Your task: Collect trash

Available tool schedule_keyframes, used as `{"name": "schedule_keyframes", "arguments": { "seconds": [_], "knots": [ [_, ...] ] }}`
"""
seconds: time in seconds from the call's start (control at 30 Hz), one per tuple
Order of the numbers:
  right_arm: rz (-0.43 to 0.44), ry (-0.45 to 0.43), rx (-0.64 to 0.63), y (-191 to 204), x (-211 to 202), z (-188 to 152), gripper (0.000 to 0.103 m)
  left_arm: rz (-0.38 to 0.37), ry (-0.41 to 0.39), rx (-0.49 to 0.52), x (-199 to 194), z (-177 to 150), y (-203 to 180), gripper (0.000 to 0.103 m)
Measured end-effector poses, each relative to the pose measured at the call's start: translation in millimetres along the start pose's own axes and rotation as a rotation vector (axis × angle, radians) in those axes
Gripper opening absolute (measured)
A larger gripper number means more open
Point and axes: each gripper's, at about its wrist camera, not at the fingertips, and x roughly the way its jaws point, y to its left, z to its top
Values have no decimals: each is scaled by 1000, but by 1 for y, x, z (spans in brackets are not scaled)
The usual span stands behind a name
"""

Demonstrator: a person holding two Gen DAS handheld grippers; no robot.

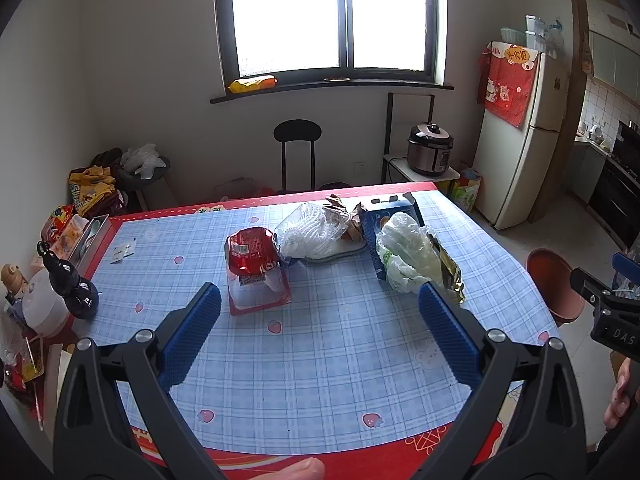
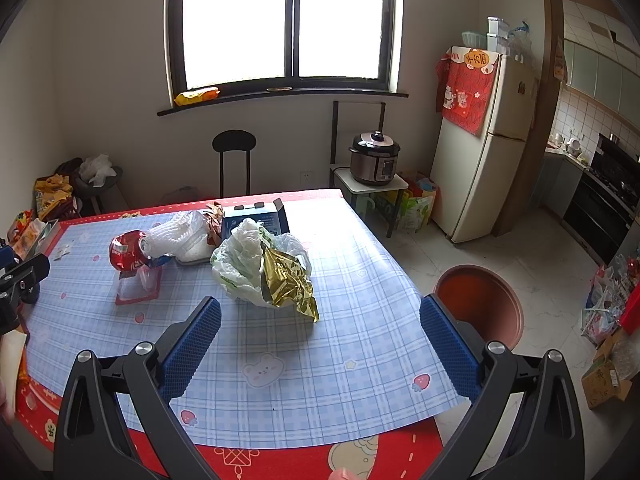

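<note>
Left gripper (image 1: 320,300) and right gripper (image 2: 320,304) (jaws wide), red wrapper (image 1: 252,254) ahead

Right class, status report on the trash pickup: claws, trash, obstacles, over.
Both claws open, empty: left claw, right claw. Trash on table untouched: gold foil wrapper, white plastic bag, red packet. Nothing blocking.

Crinkled glossy gold foil wrapper (image 2: 290,284); thin translucent plastic bag (image 2: 244,264); smooth plaid tablecloth (image 2: 352,320).
</note>
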Motion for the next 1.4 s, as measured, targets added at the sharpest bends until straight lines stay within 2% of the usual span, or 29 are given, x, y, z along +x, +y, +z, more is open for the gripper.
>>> {"name": "schedule_keyframes", "arguments": {
  "seconds": [0.43,0.57,0.73,0.8,0.87,1.0,1.17,1.4],
  "knots": [
    [12,48,-16,9,19,-1,98,38,59,-38,24,-7,21,98],
    [50,73,-10,19,33,-1,98,30,86,-54,40,-15,47,98],
    [107,92,-19,38,59,-9,98,20,165,-105,69,-30,88,98],
    [153,133,-1,45,74,-12,98,27,195,-137,82,-37,108,98],
    [156,149,26,50,85,-15,98,20,224,-168,95,-44,127,98],
    [133,117,15,68,95,-19,98,32,245,-165,116,-54,159,98],
    [93,147,-50,94,110,-26,98,7,244,-153,145,-57,188,98],
    [5,179,-166,98,123,-28,98,-115,219,-119,170,-56,184,98]
  ]
}}
